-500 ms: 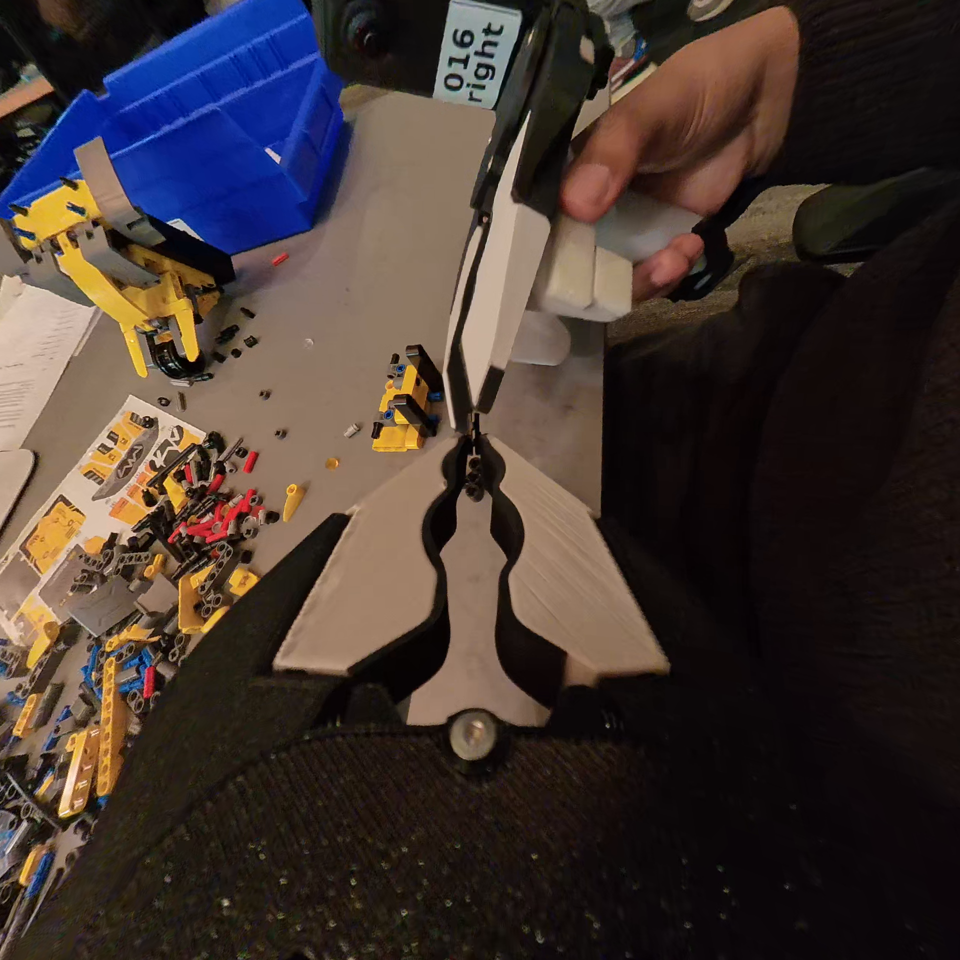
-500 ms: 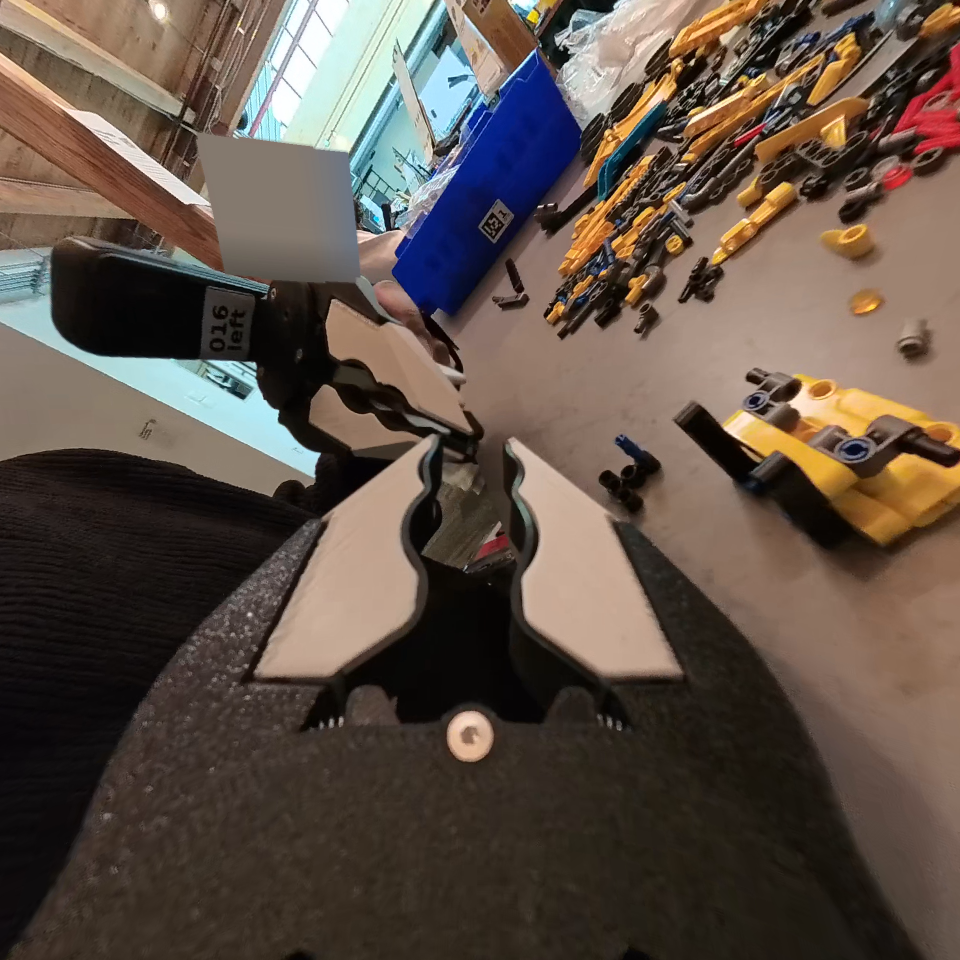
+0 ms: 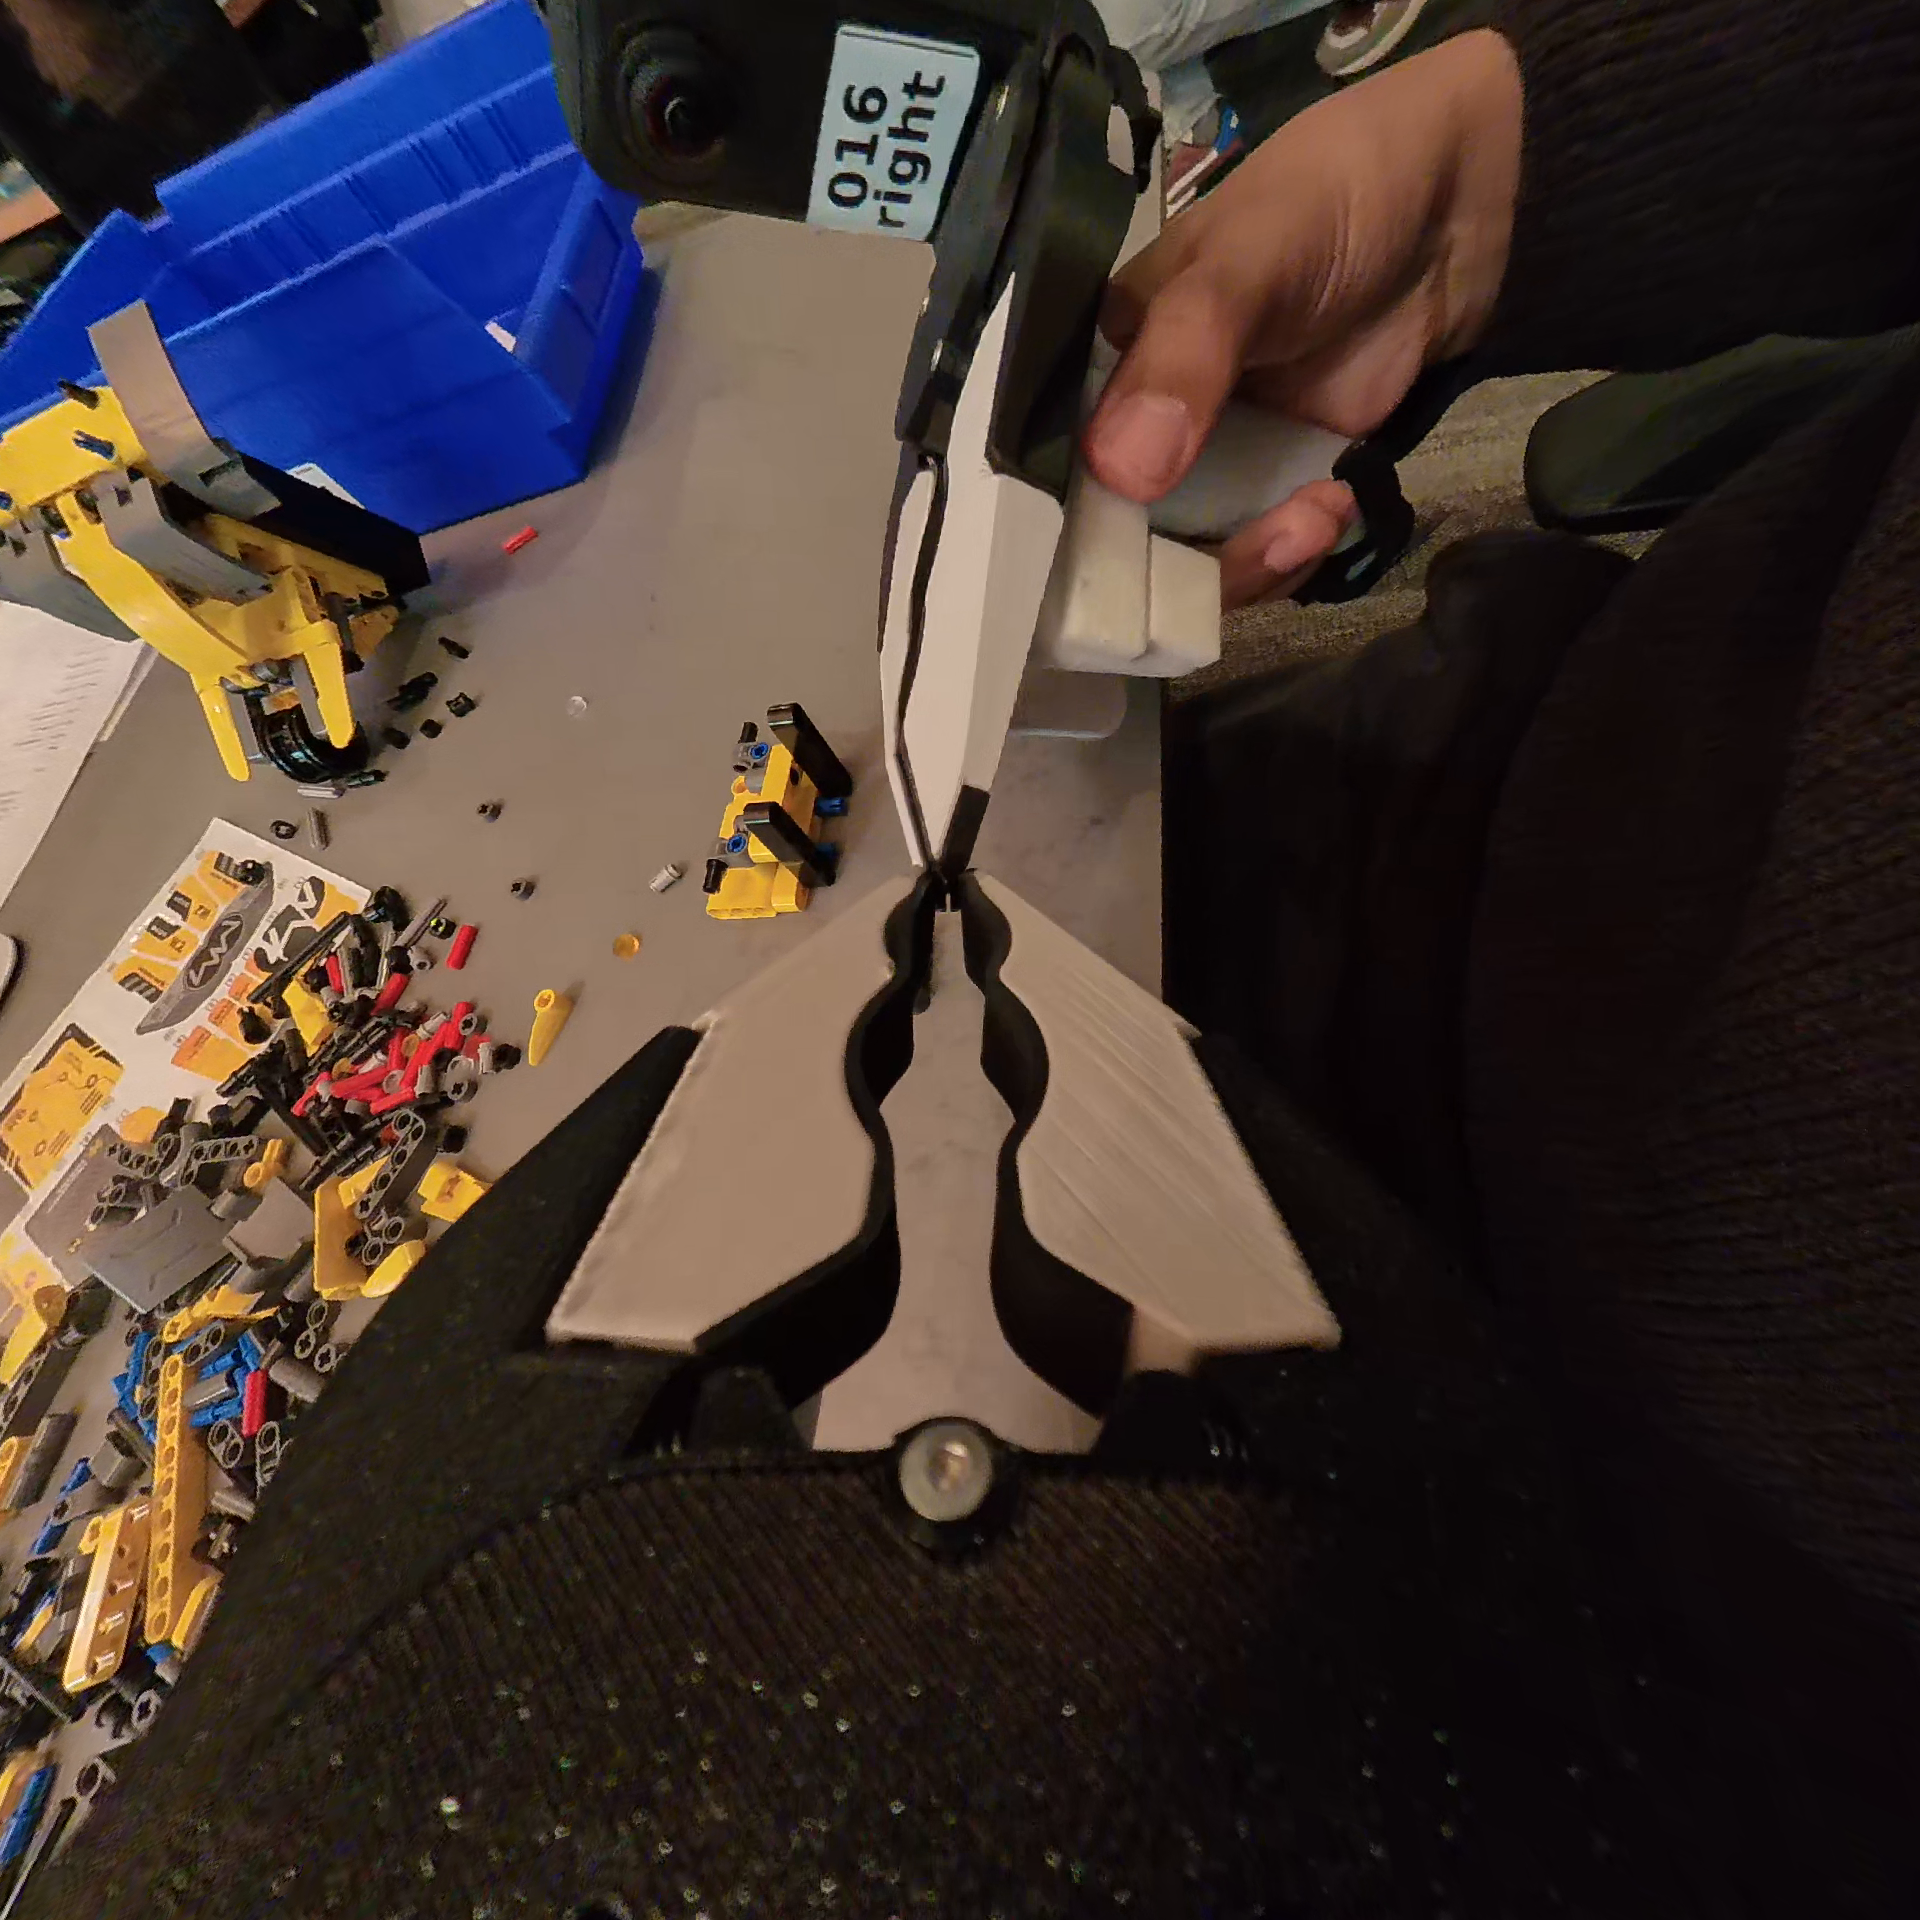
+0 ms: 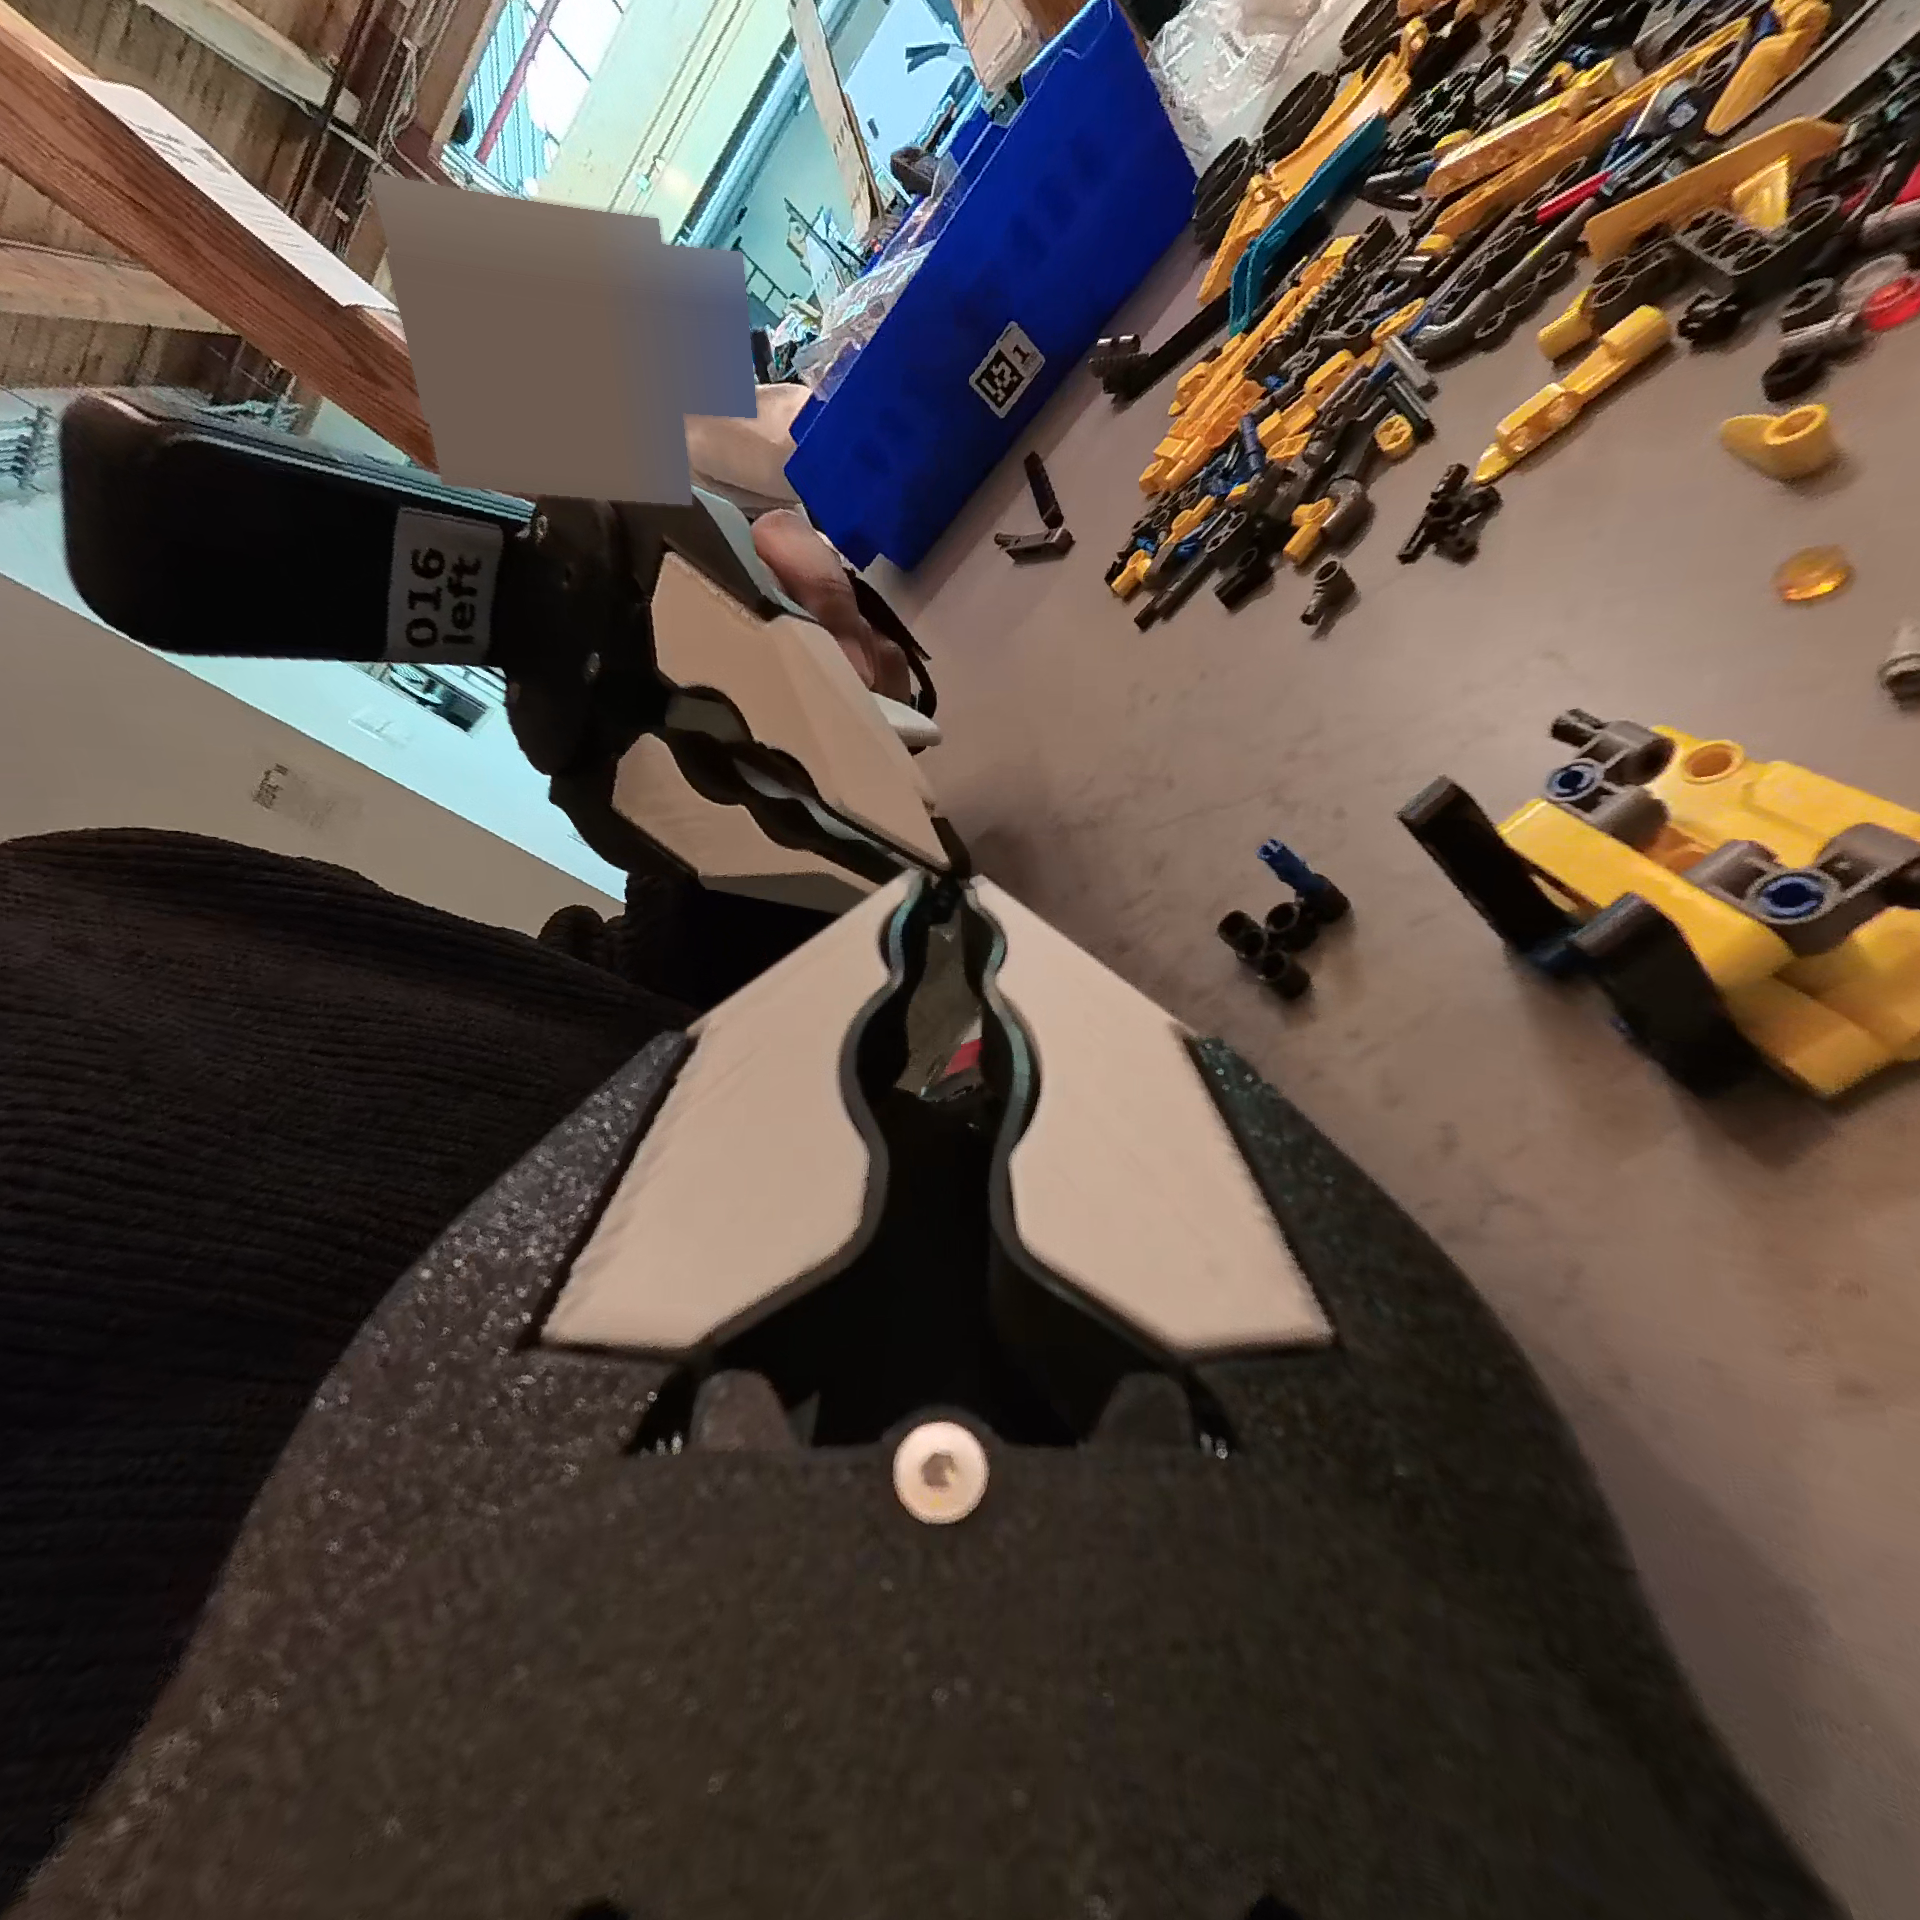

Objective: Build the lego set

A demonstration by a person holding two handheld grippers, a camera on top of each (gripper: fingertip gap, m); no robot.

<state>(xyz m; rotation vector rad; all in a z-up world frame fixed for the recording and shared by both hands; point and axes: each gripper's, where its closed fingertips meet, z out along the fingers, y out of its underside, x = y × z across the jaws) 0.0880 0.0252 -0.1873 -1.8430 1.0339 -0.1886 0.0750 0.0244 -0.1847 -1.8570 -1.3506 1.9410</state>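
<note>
Both grippers meet tip to tip above the near edge of the grey table [image 3: 727, 499]. Left gripper [image 3: 943, 896] has its tips pinched together on a small black piece [image 3: 940, 891]; the piece is too small to say what kind. Right gripper [image 4: 940, 883] is clenched nearly shut at the same spot; can't tell whether it grips the piece or only touches it

Left wrist view only: the hand [image 3: 1299, 312] on the right gripper's handle, a half-built yellow machine [image 3: 197, 582] in front of the blue bin [image 3: 395, 312], a printed sheet [image 3: 187, 935] under the loose pile of bricks [image 3: 343, 1091], black sleeve on the right

Right wrist view only: a small black connector with a blue pin [image 4: 1283, 925] lying on the table just beside the tips, wooden beams and windows in the background

Both views: small yellow and black block [image 3: 774, 831] [image 4: 1714, 894] on the table near the tips, touched by neither gripper. The bin shows again in the right wrist view [image 4: 987, 312], far end of the table, brick pile [image 4: 1351, 416] beside it
</note>
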